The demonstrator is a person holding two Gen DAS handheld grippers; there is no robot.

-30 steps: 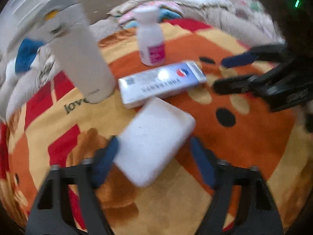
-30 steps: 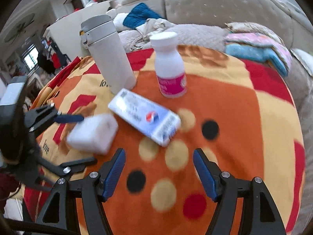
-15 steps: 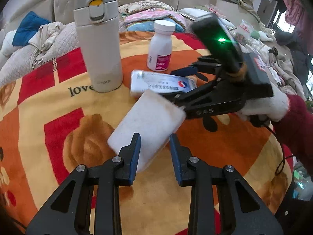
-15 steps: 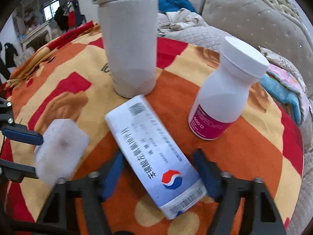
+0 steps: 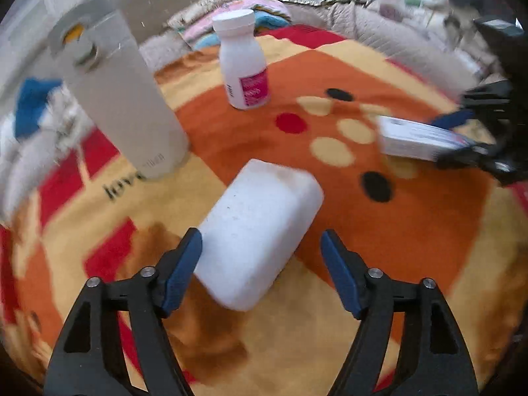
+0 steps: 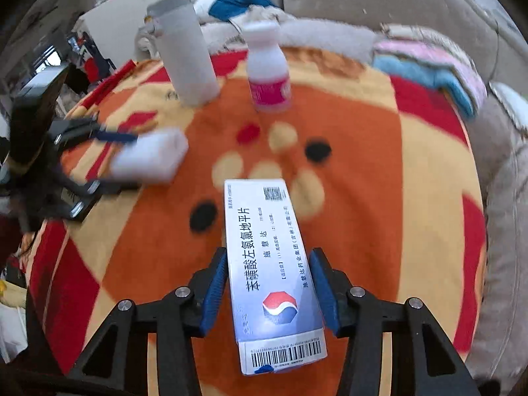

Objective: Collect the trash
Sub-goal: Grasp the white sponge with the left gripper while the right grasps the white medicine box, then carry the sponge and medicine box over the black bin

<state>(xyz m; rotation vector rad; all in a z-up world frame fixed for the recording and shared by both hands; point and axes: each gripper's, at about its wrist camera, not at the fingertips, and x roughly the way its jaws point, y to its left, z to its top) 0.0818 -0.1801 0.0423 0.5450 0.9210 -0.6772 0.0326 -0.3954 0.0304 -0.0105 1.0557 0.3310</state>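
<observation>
My right gripper (image 6: 269,280) is shut on a white and blue medicine box (image 6: 269,264), held lengthways between its blue pads above the blanket. The box also shows in the left wrist view (image 5: 419,138) at the right. My left gripper (image 5: 262,260) is open around a white foam block (image 5: 260,237); the left pad touches it, the right pad stands apart. The block also shows in the right wrist view (image 6: 148,158) at the left. A white pill bottle with a pink label (image 5: 244,62) (image 6: 267,72) stands upright at the back.
A tall grey thermos (image 5: 118,99) (image 6: 184,56) stands upright at the back left. An orange, red and yellow blanket (image 6: 363,171) covers the round surface. A beige sofa (image 6: 396,3) with folded cloths (image 6: 429,62) lies behind it.
My right gripper closed on the medicine box and lifted it away to the right. My left gripper opened wide around the foam block.
</observation>
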